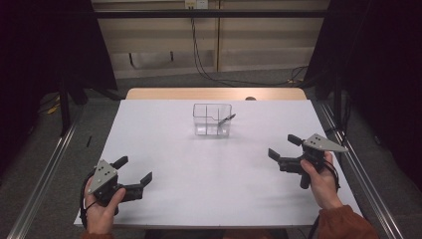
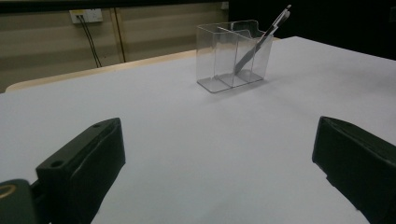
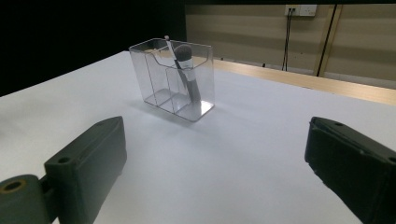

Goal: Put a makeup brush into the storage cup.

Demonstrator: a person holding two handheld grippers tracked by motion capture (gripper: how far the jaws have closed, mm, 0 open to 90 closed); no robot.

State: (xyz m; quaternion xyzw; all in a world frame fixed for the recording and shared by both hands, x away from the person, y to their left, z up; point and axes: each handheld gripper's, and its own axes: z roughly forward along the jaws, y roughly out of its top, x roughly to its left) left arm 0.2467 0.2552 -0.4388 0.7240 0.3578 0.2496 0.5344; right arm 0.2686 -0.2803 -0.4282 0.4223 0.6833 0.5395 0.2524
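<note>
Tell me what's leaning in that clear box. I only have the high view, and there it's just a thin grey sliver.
Observer: A brush with a dark fluffy head, standing head up in the clear box. The right gripper view shows it close.
Operator: Anything else in there?
Observer: Yes, a thin pale stick leans right beside the brush.
Operator: Is the box one open space inside?
Observer: No. Both gripper views show clear inner walls dividing it into compartments.

Dim room, dark edges; the white table [image 1: 209, 179] is evenly lit, shadows faint, close jaws slightly soft.
</note>
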